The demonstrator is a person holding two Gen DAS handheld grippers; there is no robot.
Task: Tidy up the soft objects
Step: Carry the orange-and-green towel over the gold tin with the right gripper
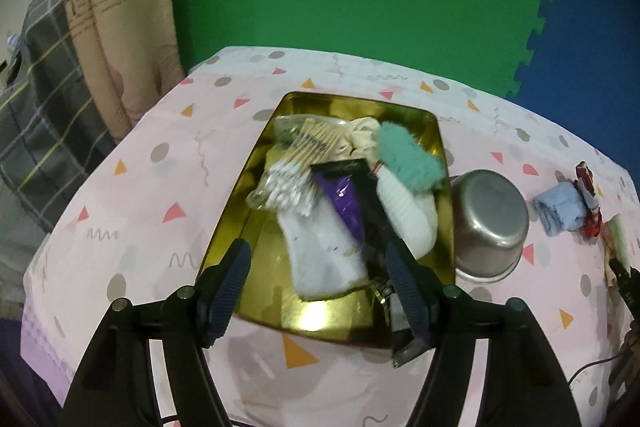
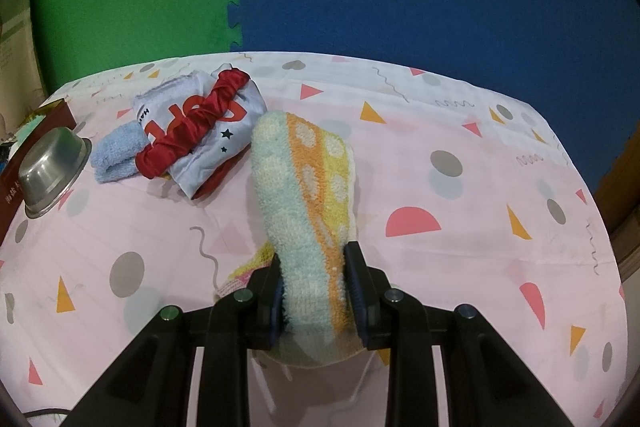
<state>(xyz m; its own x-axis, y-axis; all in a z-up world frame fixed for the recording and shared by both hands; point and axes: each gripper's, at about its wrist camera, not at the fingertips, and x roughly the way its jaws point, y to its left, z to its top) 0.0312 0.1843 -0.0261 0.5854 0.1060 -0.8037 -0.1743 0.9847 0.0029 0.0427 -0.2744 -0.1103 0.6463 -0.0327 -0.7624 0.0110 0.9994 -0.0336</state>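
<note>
The left gripper hangs wide open, empty, over the gold tin; the right gripper pinches a striped fuzzy sock

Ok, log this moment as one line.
left gripper: open, empty, over gold tin | right gripper: shut on striped fuzzy sock | steel bowl: upside down beside tin
</note>
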